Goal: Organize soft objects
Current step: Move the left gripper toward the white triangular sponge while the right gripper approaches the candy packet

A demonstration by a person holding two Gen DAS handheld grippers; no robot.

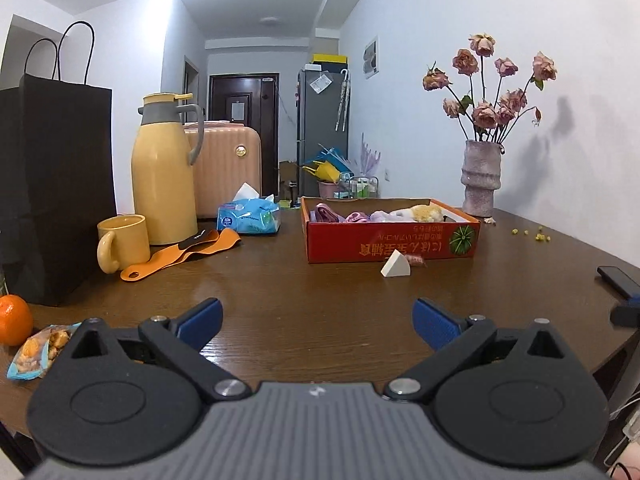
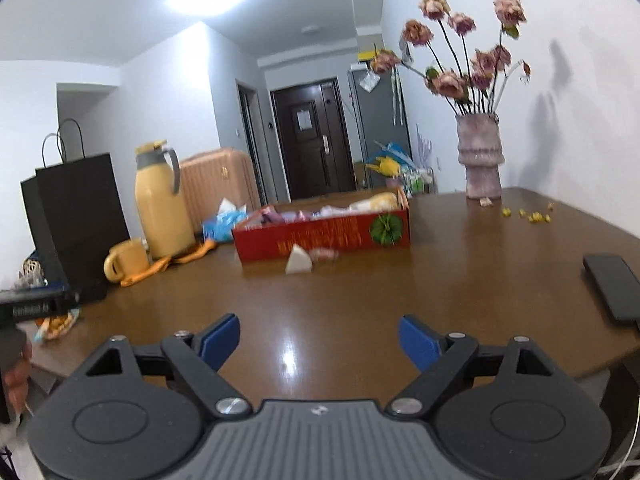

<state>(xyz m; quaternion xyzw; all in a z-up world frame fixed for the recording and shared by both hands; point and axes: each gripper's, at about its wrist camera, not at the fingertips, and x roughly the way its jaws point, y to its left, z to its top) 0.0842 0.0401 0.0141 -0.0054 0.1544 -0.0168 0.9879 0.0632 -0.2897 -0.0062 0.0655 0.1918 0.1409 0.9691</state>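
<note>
two loose soft pieces, a white sponge wedge (image 1: 395, 264) and a pink item (image 1: 416, 260) touching it, lie ahead of both grippers against the red box (image 1: 390, 246), probably awaiting boxing. left gripper (image 1: 318, 318) and right gripper (image 2: 319, 338) gape empty, ready to pick.

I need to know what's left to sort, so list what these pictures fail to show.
- Red box contents, both views: near wall hides all but the tops of the soft items.
- Small pink item beside the white wedge sponge: too small in the left view, blurred in the right.
- Snack packet, left view: partly behind the left gripper.
</note>
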